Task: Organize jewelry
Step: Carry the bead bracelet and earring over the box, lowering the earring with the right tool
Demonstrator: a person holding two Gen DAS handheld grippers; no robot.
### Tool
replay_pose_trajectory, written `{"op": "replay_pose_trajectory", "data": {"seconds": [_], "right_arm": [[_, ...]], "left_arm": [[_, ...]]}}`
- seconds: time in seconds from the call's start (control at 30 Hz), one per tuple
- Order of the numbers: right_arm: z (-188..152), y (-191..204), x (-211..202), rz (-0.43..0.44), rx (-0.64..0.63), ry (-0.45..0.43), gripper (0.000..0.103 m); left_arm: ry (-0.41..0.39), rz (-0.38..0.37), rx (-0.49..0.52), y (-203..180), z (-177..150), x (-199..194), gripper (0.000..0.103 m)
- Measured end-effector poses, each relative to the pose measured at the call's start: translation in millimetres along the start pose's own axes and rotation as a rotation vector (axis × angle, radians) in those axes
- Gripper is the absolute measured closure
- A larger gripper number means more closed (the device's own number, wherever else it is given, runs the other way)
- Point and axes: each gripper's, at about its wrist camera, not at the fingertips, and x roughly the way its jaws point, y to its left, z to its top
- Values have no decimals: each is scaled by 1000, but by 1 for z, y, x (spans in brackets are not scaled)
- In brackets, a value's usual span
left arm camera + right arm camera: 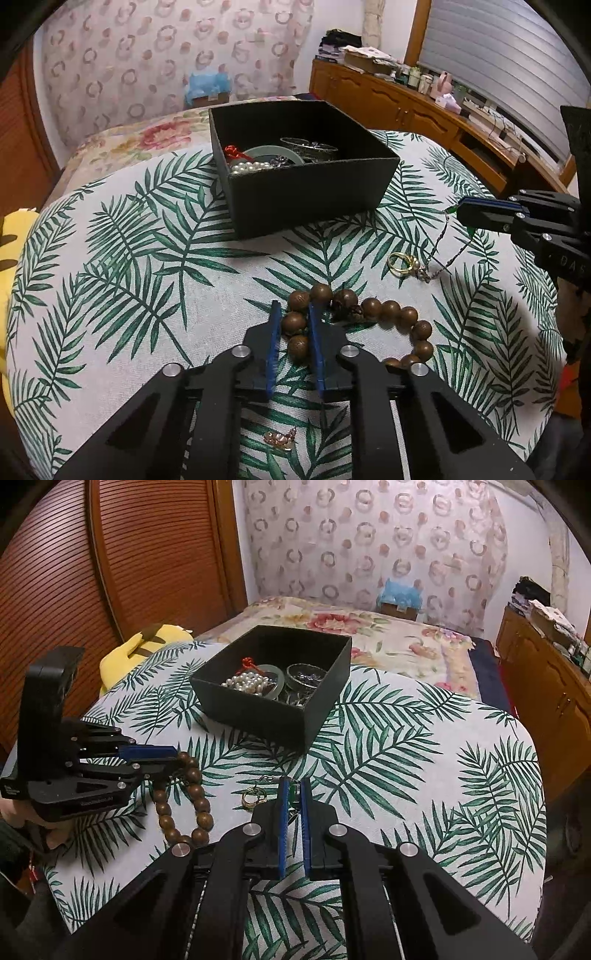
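Note:
A brown wooden bead bracelet (384,314) lies on the leaf-print cloth; it also shows in the right wrist view (192,805). My left gripper (293,314) is shut on its left beads. My right gripper (294,790) is shut on a thin chain necklace with green stones (439,251), whose lower end rests on the cloth. A gold ring (400,264) lies beside the chain. The black open box (306,195) holds pearls (247,683), a jade bangle, a red knot and silver pieces.
A small rose-gold piece (280,439) lies under my left gripper. A yellow plush (144,646) sits at the table's left edge. A floral bed (369,627) is behind, a wooden cabinet (424,107) to the right.

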Motion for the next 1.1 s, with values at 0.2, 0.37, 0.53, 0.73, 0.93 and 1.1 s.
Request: {"op": "replay_pose_trajectory", "data": {"seconds": [0.2, 0.37, 0.53, 0.73, 0.93, 1.1], "right_arm": [[2, 3, -7, 5, -4, -21, 96], [11, 4, -17, 6, -16, -54, 96], [23, 6, -23, 9, -34, -86, 96], [37, 8, -26, 19, -54, -116, 96], [52, 6, -26, 28, -67, -142, 96], [68, 5, -25, 31, -85, -162, 96]], "left_arm": [[-52, -30, -11, -5, 4, -19, 91], [-104, -65, -4, -12, 18, -40, 91], [-179, -75, 25, -22, 41, -61, 91], [-236, -46, 59, -24, 66, -76, 91], [-283, -13, 71, -18, 91, -87, 91], [-304, 12, 69, -12, 109, -88, 91]]}}
